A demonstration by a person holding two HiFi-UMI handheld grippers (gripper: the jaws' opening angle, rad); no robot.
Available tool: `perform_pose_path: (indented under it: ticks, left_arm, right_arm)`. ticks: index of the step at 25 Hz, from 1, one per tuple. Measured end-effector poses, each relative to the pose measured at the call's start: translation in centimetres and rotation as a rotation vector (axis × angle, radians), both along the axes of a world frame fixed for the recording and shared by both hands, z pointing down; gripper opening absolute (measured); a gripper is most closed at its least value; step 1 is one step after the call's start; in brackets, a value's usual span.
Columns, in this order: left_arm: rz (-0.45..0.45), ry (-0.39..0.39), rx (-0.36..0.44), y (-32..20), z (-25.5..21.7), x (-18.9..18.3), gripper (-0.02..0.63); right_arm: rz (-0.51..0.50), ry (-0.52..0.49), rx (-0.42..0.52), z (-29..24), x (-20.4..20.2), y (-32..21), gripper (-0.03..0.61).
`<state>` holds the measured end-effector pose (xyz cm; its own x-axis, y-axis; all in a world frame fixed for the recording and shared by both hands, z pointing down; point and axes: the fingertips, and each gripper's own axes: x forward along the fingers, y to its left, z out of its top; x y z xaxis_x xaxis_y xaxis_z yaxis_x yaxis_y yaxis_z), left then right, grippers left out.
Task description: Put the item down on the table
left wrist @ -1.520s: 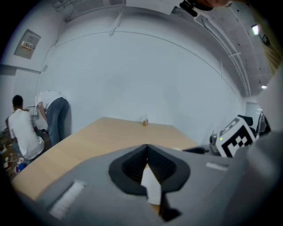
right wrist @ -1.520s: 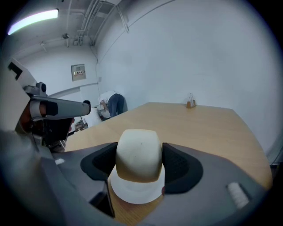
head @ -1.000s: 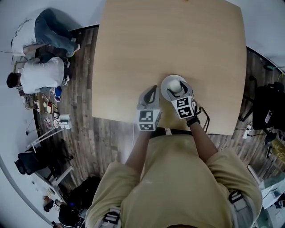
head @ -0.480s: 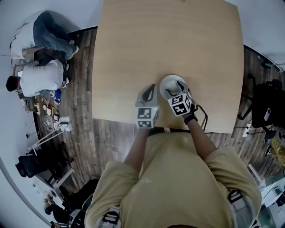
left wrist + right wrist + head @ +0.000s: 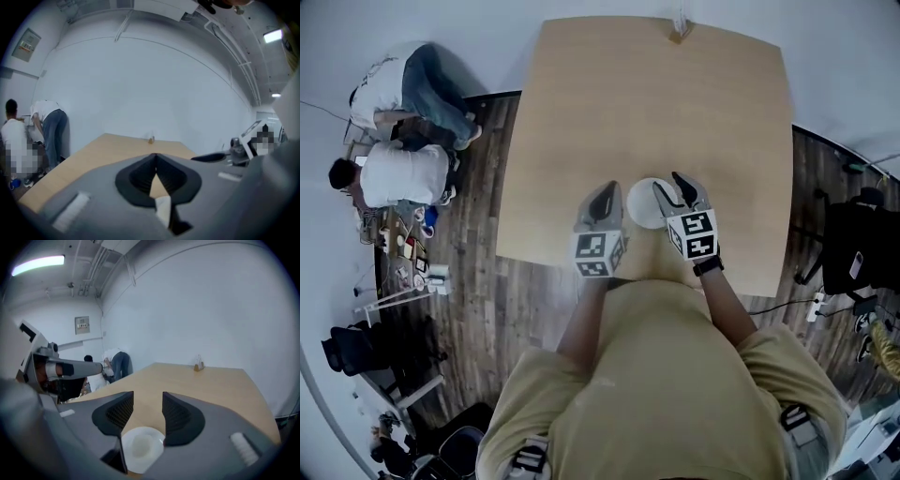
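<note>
A small white dish (image 5: 643, 202) rests on the light wooden table (image 5: 675, 103) near its front edge. In the right gripper view the dish (image 5: 140, 448) lies on the table below the jaws, apart from the pads. My right gripper (image 5: 667, 184) hovers just right of the dish. Its jaws have just been closing, but a gap remains and nothing is between them (image 5: 147, 397). My left gripper (image 5: 607, 190) hangs left of the dish, and its tips meet (image 5: 155, 157), empty.
A small brown holder (image 5: 680, 30) stands at the table's far edge. Two people (image 5: 398, 141) bend over things on the floor at far left. A black chair and cables (image 5: 853, 244) sit to the right of the table.
Both grippers have lifted away from the table. The right gripper has come off the dish, which stays on the table, and its jaws are narrower.
</note>
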<state>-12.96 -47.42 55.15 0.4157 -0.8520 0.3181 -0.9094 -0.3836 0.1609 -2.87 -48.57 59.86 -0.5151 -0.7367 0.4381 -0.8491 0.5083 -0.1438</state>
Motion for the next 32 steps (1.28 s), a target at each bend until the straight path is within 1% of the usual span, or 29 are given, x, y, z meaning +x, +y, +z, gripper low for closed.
perform_pose_path:
  ticks: [6, 8, 11, 14, 19, 32]
  left_arm:
    - [-0.024, 0.036, 0.135, 1.3, -6.2, 1.7, 0.002]
    - [-0.019, 0.03, 0.179, 2.0, -7.9, 2.4, 0.002]
    - [-0.009, 0.0, 0.238, 2.9, -9.9, 3.3, 0.002]
    - [-0.005, -0.013, 0.264, 3.5, -10.6, 3.9, 0.002]
    - [-0.008, -0.007, 0.281, 4.4, -11.2, 4.3, 0.002]
    - [-0.015, -0.01, 0.329, 5.9, -12.0, 5.4, 0.002]
  right_arm:
    - [0.051, -0.117, 0.16, -8.1, 3.1, 1.5, 0.106]
    - [0.064, -0.147, 0.204, -10.2, 3.8, 2.3, 0.072]
    - [0.086, -0.183, 0.261, -12.6, 4.8, 3.3, 0.037]
    - [0.103, -0.199, 0.3, -14.2, 5.6, 4.1, 0.009]
    - [0.105, -0.193, 0.339, -15.7, 6.4, 5.1, 0.008]
    - [0.134, -0.14, 0.383, -15.8, 7.9, 6.4, 0.008]
